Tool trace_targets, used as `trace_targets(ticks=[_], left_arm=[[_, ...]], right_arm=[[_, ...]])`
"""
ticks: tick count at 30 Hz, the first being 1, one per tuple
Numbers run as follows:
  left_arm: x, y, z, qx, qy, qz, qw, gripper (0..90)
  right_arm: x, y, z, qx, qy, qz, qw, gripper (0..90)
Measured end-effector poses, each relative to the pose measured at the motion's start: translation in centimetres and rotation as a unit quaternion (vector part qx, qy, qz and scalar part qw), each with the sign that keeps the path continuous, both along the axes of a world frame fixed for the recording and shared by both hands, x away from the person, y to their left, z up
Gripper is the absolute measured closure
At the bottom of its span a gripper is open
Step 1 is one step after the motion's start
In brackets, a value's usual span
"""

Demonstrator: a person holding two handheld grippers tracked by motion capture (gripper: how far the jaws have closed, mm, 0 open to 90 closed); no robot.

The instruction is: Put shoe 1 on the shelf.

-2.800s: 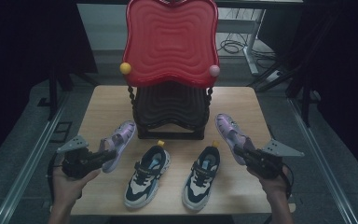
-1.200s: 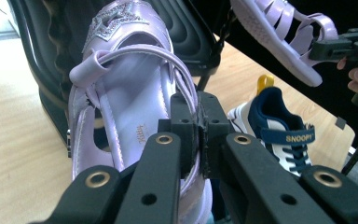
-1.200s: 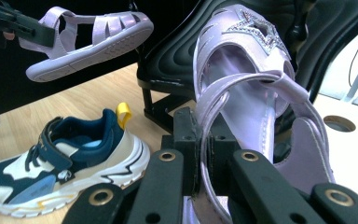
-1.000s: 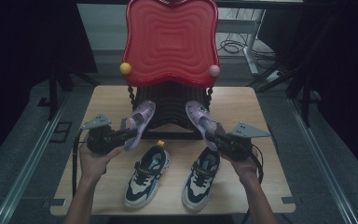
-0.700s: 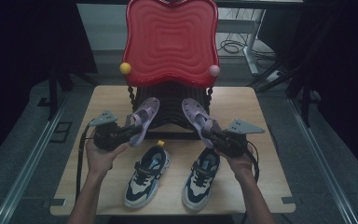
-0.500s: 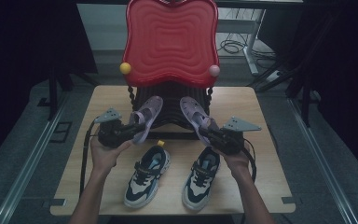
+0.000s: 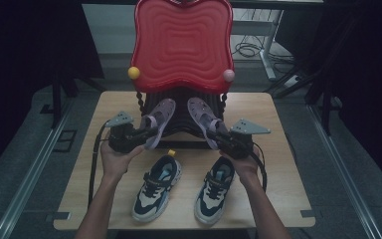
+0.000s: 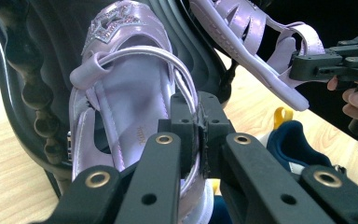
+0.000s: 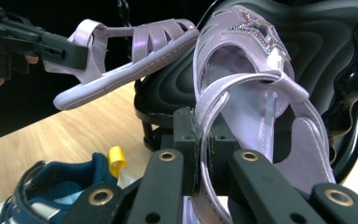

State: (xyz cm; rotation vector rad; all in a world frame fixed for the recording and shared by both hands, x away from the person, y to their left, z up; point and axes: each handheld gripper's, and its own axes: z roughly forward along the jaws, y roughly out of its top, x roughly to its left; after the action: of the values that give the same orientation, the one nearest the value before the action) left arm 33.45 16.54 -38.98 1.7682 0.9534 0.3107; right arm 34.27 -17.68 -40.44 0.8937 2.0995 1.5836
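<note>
Lilac sandals are mid-carry: the left gripper (image 7: 138,135) clamps the left sandal (image 7: 157,121), the right gripper (image 7: 222,141) the right sandal (image 7: 202,118), toes reaching the black rack (image 7: 179,125). Next: set both down.

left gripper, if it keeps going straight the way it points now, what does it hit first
The left gripper, shut on the heel strap of a purple sandal, points toward the black lower shelf under the red top. The sandal's toe would probably meet that black shelf first; depth is hard to judge.
</note>
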Motion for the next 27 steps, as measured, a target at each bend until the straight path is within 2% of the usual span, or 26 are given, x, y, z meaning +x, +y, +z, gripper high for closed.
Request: trace_targets(ticks=[6, 11, 15, 21, 27], left_arm=[[0.7, -0.5, 0.1, 0.004, -0.005, 0.010, 0.9999, 86.9], [1.3, -0.9, -0.1, -0.003, -0.017, 0.020, 0.9996, 86.9], [1.8, -1.4, -0.2, 0.001, -0.021, 0.023, 0.9995, 86.9], [2.6, -2.2, 0.1, 0.018, -0.037, 0.023, 0.9989, 86.9], [3.1, -2.3, 0.0, 0.023, -0.044, 0.028, 0.9984, 87.0]], right_arm=[[0.6, 0.3, -0.2, 0.000, 0.003, -0.010, 0.9999, 85.4], [1.1, 0.8, 0.1, 0.009, 0.002, -0.017, 0.9998, 85.4], [1.9, 1.7, 0.2, -0.001, -0.001, -0.023, 0.9997, 85.4], [2.7, 2.2, -0.1, -0.002, 0.003, -0.034, 0.9994, 85.4], [3.3, 2.8, -0.3, -0.007, 0.000, -0.048, 0.9988, 85.3]])
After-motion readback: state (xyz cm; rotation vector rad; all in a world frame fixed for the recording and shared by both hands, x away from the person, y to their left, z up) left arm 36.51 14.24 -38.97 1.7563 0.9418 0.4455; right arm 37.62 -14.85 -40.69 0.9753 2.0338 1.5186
